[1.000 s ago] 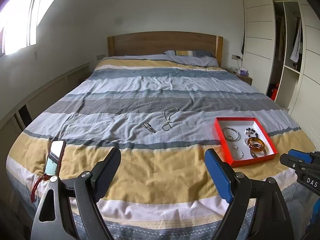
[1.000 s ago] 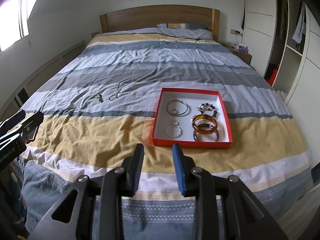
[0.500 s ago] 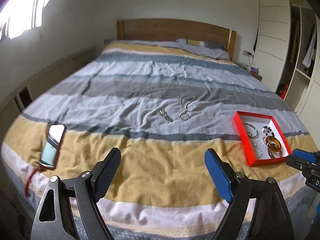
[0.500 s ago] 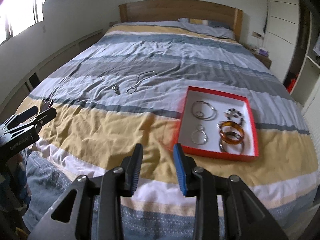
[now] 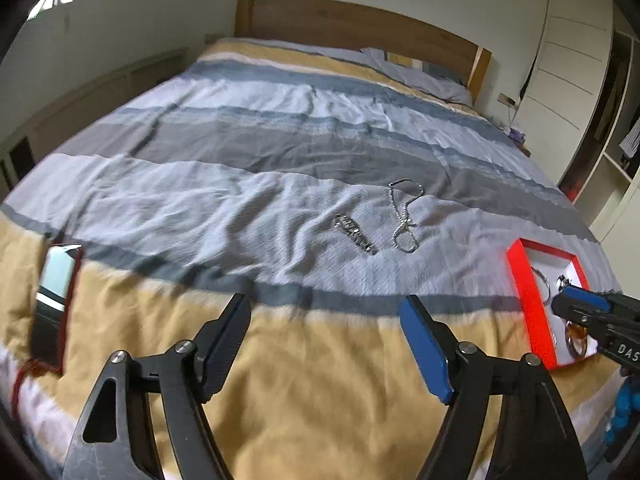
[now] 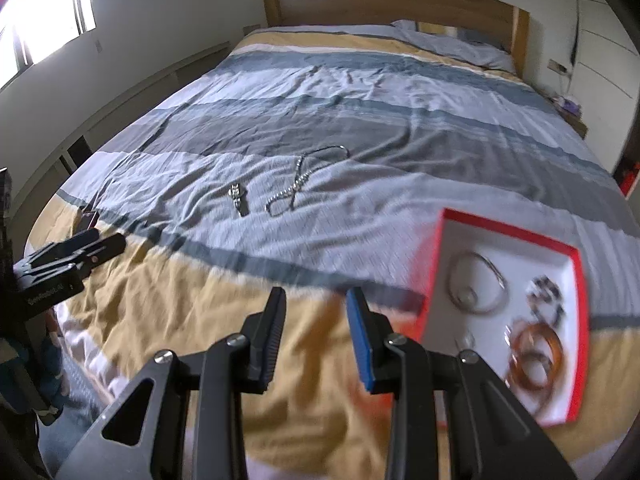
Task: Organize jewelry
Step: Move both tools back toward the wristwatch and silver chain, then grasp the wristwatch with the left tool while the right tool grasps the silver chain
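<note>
A silver chain necklace (image 5: 404, 216) and a small dark metal bracelet (image 5: 355, 233) lie loose on the pale stripe of the bed; they also show in the right wrist view, necklace (image 6: 304, 184) and bracelet (image 6: 238, 198). A red tray (image 5: 530, 300) at the right holds silver hoops (image 6: 476, 284), an amber bangle (image 6: 534, 354) and a beaded piece (image 6: 546, 294); its rim (image 6: 434, 268) shows in the right wrist view. My left gripper (image 5: 324, 340) is open wide and empty over the yellow stripe. My right gripper (image 6: 316, 332) is open a little and empty, left of the tray.
A phone in a red case (image 5: 54, 300) lies on the bed's left front. The striped duvet (image 6: 360, 120) covers the whole bed, with a wooden headboard (image 5: 360, 28) behind. A white wardrobe (image 5: 576, 60) stands at the right.
Both grippers have moved forward and leftward over the bed, closer to the loose necklace and bracelet. The tray has slid toward the right edge of both views. The jaws stayed as they were.
</note>
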### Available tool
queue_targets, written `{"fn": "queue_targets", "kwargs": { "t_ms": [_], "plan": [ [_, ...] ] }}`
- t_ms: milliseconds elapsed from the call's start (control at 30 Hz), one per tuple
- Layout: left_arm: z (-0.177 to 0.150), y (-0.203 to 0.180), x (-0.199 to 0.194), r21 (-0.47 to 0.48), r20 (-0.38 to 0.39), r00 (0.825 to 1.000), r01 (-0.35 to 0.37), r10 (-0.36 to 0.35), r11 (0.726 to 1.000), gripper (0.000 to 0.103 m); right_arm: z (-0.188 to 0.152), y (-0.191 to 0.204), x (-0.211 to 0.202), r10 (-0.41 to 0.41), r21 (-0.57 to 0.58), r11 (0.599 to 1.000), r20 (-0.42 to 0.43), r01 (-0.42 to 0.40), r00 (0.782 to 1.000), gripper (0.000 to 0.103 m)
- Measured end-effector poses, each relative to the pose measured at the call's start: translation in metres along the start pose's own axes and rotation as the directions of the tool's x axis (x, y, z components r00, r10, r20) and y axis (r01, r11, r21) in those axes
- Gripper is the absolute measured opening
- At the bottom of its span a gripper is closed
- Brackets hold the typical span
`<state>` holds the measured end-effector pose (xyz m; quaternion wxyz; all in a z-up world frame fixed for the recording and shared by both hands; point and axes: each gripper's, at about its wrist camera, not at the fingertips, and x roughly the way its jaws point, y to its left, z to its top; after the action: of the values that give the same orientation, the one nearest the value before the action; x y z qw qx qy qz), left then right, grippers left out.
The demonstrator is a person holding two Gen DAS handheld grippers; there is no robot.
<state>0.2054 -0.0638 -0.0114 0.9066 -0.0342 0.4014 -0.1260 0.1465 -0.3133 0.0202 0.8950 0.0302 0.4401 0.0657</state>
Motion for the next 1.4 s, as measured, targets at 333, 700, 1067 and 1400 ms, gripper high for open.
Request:
{"fn": "queue_targets", "kwargs": {
  "t_ms": [333,700,1067,1400],
  "plan": [
    [0.041,-0.003,0.099,-0.049,-0.081,0.992,0.088,-0.092,0.995,0.06,0.05,-0.011,0.069,0.037,0.019,0.999,-0.007,-0.037,0.999,0.03],
    [0.057,-0.011,0.172,-0.045,-0.144,0.987,0.071,-0.077,0.996,0.027,0.075,-0.019,0.125,0.04,0.035,0.999,-0.028,-0.039,0.999,0.03],
    [0.053,0.006,0.154,-0.042,-0.073,0.992,0.097,-0.1,0.994,0.024,0.086,-0.001,0.174,0.098,0.083,0.992,-0.06,-0.093,0.993,0.03],
    [0.05,0.021,0.129,-0.031,-0.033,0.994,0.103,-0.104,0.994,0.024,0.098,0.015,0.211,0.104,0.113,0.989,-0.078,-0.095,0.992,0.03]
  ]
}}
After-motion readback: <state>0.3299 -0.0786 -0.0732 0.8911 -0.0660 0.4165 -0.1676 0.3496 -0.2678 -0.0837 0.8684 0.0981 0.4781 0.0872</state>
